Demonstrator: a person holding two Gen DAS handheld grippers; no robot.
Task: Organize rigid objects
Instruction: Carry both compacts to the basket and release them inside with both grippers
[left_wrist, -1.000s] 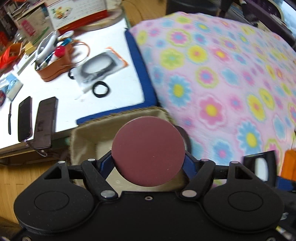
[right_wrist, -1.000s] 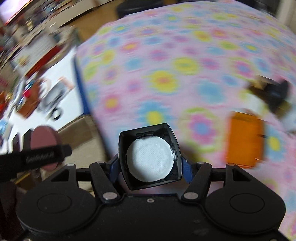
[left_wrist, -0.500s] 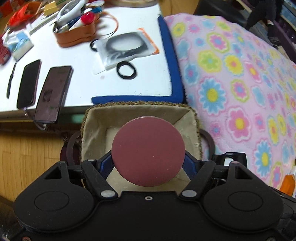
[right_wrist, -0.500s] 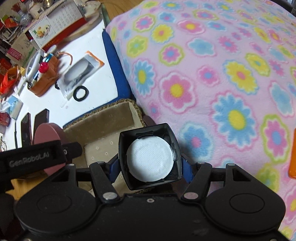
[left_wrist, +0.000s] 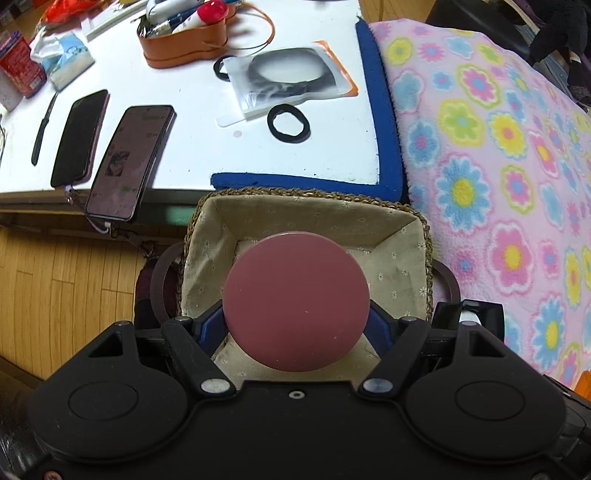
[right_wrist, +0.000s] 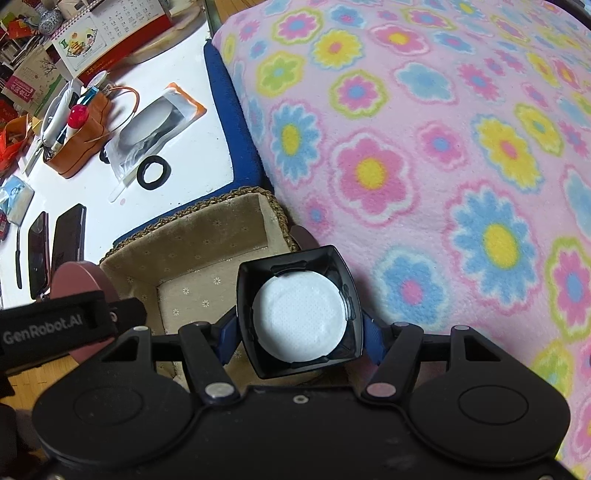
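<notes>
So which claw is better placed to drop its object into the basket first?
Probably the left claw: its round maroon disc hangs directly over the basket. The right claw holds its black case over the basket's edge.

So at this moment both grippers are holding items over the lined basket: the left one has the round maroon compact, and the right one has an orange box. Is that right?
Not quite. The right gripper holds a black square case with a white round pad inside, not an orange box; the right wrist view shows it. The rest stands: the left gripper holds the round maroon compact, and both hover over the lined basket.
</notes>
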